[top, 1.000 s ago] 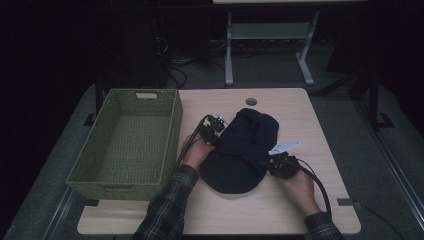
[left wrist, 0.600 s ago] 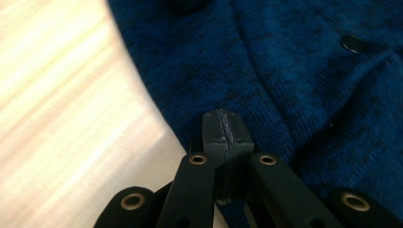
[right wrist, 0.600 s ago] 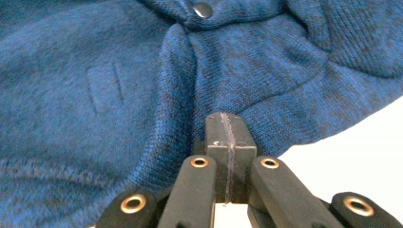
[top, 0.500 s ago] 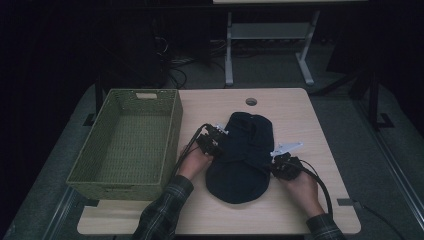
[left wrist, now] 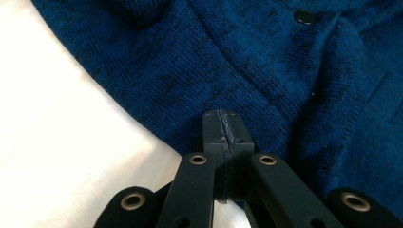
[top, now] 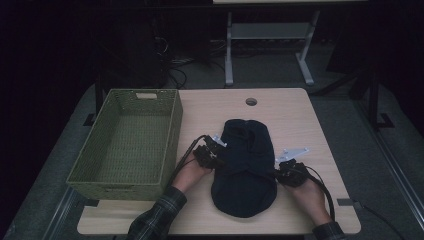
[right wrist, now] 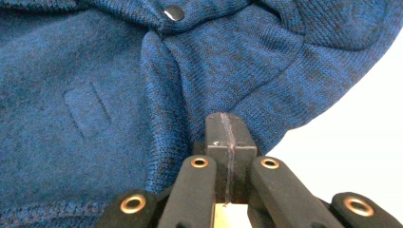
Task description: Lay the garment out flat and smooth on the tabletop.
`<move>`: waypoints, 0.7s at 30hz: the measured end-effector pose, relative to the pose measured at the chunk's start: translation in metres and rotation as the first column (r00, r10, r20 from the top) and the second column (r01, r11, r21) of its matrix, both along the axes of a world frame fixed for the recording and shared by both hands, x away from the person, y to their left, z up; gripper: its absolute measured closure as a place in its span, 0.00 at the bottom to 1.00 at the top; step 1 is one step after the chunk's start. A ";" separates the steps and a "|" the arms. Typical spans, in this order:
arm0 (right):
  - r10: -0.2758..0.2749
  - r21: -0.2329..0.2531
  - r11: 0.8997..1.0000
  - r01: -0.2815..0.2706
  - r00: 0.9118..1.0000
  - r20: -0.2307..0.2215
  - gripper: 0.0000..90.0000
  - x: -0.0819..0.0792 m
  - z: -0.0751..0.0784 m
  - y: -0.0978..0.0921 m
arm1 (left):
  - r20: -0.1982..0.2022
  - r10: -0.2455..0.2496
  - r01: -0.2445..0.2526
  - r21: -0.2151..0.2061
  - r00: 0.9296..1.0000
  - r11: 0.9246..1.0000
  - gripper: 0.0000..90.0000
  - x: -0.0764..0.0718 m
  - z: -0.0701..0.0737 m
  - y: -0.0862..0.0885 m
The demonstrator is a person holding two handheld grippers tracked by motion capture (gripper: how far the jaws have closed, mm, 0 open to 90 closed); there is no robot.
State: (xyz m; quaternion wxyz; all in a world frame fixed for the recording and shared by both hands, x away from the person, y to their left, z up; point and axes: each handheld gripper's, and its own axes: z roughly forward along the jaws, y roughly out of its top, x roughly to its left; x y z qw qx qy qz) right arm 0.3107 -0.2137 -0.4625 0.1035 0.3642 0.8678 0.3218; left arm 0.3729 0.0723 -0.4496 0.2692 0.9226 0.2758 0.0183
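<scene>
- High view, bottom of the frame: two forearms in plaid sleeves reach up onto the table (top: 300, 115), one gripper per hand.
- Left gripper (top: 212, 159) sits at the left edge of the garment (top: 245, 170), right gripper (top: 286, 172) at its right edge, level with each other. That symmetry suggests the sides are being drawn inward to fold or narrow it.
- In the left gripper view the jaws are pressed together, tips over the knit by its edge; whether cloth is caught between them I cannot tell. The right gripper view looks the same, mirrored.
- Dark blue knit garment lies lower centre of the table; a button (right wrist: 174, 13) shows near the top of the right gripper view.
- Compared with half a second ago, the garment looks narrower and longer, its sides pulled in.
- Farther left, the basket (top: 172, 130) stands empty, beside the garment but apart from it.
</scene>
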 end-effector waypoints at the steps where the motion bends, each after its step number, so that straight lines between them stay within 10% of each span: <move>1: 0.004 -0.001 1.000 -0.004 1.000 -0.001 1.00 -0.002 0.000 -0.001 | 0.001 -0.004 0.004 0.000 1.000 1.000 1.00 -0.003 0.000 0.000; 21: 0.041 0.006 0.999 -0.041 0.999 -0.012 1.00 -0.044 0.001 -0.010 | 0.005 -0.103 0.104 -0.019 0.995 0.994 1.00 -0.056 -0.001 -0.003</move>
